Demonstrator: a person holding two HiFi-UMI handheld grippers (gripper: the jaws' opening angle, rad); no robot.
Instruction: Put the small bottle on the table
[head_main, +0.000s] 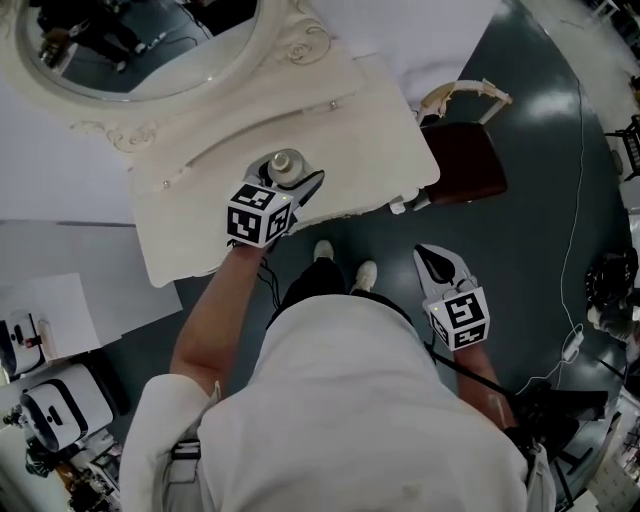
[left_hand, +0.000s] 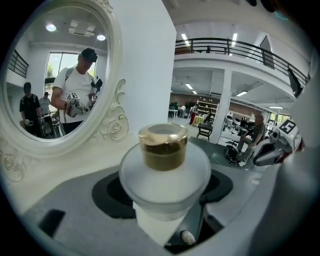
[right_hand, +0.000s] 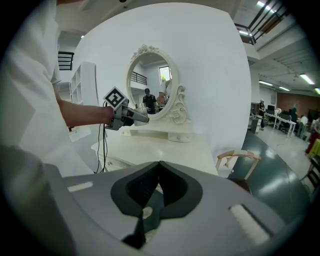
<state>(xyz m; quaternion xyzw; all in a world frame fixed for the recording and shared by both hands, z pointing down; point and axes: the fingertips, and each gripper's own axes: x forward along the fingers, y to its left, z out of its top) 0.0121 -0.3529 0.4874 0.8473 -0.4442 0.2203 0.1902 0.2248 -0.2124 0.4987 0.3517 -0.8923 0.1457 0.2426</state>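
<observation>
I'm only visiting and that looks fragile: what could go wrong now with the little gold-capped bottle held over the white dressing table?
1. The left tool grips the small bottle by its round frosted body. The bottle could slip, or topple if it is let go before it stands flat.
2. A shoe shows just beneath the bottle, so it seems close to the front edge of the dressing table. Set down there, it might fall off.

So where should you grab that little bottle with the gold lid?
Grip the small bottle around its wide frosted body, below the gold cap, coming level from the side. It is upright and round, so two jaws can hug it. The left gripper holds it that way.
</observation>
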